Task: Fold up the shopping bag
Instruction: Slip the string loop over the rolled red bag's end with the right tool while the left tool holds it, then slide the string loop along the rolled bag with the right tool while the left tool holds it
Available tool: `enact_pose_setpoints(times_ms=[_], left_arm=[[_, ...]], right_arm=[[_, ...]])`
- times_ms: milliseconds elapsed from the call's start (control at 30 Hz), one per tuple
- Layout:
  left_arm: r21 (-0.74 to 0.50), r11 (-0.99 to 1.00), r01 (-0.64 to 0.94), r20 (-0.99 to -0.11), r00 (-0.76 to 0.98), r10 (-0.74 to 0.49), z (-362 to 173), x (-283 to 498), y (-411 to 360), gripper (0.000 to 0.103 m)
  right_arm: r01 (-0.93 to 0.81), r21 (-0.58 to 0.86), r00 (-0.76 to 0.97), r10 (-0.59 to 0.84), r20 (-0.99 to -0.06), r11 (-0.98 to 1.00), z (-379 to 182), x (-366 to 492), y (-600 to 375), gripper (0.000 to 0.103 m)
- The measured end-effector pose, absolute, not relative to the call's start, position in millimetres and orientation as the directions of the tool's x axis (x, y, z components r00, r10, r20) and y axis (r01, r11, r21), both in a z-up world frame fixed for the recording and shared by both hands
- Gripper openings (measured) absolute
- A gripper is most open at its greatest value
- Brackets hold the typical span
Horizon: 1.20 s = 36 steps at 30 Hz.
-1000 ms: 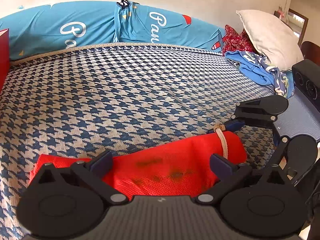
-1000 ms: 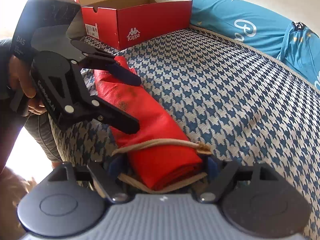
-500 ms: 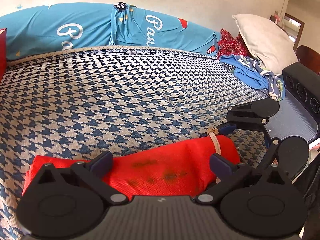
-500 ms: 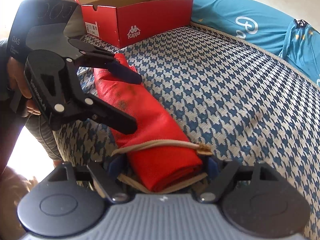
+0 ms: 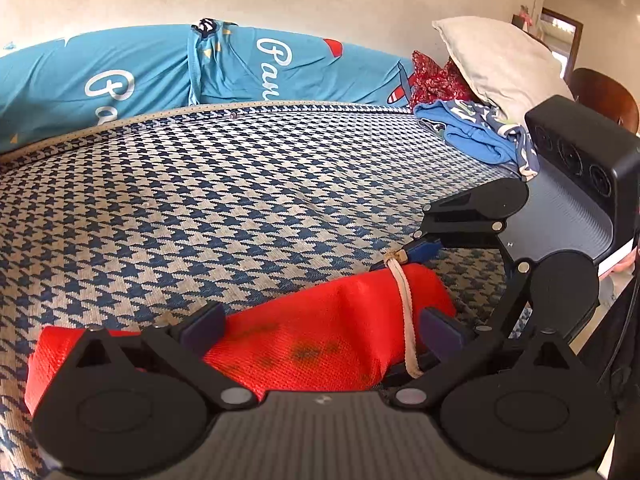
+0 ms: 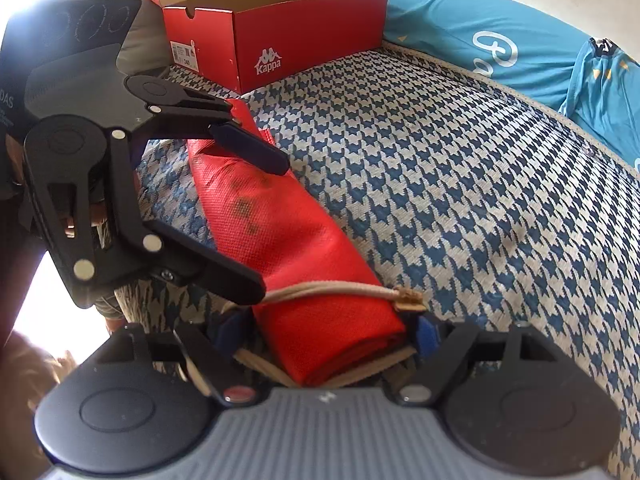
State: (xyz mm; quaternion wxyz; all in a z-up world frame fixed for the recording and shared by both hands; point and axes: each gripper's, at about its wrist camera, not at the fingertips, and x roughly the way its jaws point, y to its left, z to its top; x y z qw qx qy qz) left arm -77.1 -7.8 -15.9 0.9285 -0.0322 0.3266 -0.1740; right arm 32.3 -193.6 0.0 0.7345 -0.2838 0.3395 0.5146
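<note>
Folded bag (image 5: 320, 344) between left hand-held gripper (image 5: 320, 326) fingers

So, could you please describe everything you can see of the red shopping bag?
The red shopping bag looks like woven, textured fabric, folded into a long narrow bundle lying flat on the houndstooth mattress. Dark smudges mark its top. A beige cord handle loops across the end nearest the right claw, whose fingers straddle that end. The left claw stands open around its middle.
</note>
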Motion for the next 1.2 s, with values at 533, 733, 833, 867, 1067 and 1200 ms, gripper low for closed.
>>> enact_pose_setpoints(times_ms=[533,733,833,867,1067,1200], left_arm=[[-0.117,0.961,0.249,-0.64,0.721,-0.265,-26.4,-68.1,-10.5,0.103],[-0.121,0.968,0.219,-0.64,0.728,-0.245,-30.3,-68.8,-8.6,0.103],[-0.127,0.97,0.21,-0.64,0.73,-0.241,-33.0,-68.5,-7.3,0.103],[-0.128,0.971,0.204,-0.64,0.731,-0.238,-33.7,-68.0,-6.6,0.103],[-0.145,0.974,0.174,-0.643,0.732,-0.226,-39.3,-63.4,-2.0,0.103],[-0.153,0.975,0.163,-0.644,0.732,-0.224,-42.1,-60.6,0.0,0.103]], right_arm=[[-0.948,-0.075,0.253,0.586,-0.769,0.311,-2.7,29.6,-203.2,0.08],[-0.945,-0.065,0.257,0.608,-0.751,0.32,-3.8,28.4,-211.0,0.08],[-0.946,-0.068,0.26,0.614,-0.745,0.318,-4.6,28.8,-211.9,0.08],[-0.946,-0.069,0.26,0.615,-0.744,0.316,-4.9,29.3,-211.8,0.08],[-0.949,-0.076,0.26,0.622,-0.738,0.307,-6.5,32.5,-211.2,0.086],[-0.95,-0.073,0.258,0.63,-0.732,0.304,-7.6,35.2,-211.3,0.09]])
